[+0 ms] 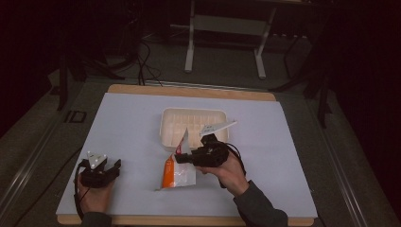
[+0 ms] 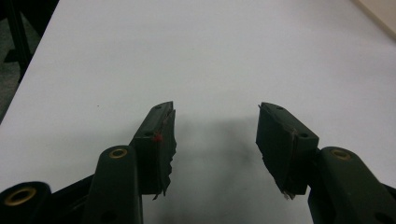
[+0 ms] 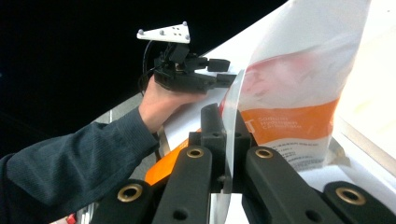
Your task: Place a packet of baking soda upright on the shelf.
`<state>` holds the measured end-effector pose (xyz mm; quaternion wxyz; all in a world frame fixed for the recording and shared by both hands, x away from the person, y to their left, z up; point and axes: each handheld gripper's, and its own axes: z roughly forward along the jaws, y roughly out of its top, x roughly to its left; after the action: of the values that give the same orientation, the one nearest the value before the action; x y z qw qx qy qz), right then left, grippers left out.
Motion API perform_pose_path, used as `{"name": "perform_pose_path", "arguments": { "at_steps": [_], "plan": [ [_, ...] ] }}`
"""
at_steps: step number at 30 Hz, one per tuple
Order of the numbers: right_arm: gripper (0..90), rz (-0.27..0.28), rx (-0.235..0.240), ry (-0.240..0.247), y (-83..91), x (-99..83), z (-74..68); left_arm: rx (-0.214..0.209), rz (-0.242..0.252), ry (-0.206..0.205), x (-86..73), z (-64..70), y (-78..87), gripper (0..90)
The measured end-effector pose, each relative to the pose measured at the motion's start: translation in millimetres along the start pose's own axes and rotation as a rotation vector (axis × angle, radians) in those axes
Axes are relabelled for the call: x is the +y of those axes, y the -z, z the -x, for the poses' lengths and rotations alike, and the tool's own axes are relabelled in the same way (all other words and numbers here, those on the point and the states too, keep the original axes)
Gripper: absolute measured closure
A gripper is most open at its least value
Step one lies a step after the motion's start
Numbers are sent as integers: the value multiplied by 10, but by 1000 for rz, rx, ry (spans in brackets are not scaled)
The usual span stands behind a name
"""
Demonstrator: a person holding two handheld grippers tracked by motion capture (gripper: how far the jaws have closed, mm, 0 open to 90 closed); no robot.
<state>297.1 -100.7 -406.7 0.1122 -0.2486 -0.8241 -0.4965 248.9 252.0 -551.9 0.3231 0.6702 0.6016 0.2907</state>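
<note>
Orange-and-clear bag [image 3: 294, 116] pinched edgewise in right hand-held gripper [image 3: 224, 135], seemingly lifted.

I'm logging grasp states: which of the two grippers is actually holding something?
The right gripper: its jaws are shut on the edge of the orange-and-clear plastic bag. The left gripper rests apart on the white table, jaws open and empty.

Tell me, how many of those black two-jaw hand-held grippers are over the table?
2. The left gripper rests open near the front left of the pale blue table sheet. The right gripper sits mid-table, clamped on the edge of an orange and clear plastic bag.
</note>
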Motion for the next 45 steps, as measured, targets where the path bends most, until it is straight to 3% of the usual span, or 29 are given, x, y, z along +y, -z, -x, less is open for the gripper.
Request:
{"name": "perform_pose_path", "arguments": {
  "at_steps": [22,45],
  "plan": [
    [900,-25,-52,95,128,381,-84,3,0,2,0,-2,1,461],
    [900,-43,-114,124,107,657,41,3,7,11,-2,-12,6,455]
  ]
}}
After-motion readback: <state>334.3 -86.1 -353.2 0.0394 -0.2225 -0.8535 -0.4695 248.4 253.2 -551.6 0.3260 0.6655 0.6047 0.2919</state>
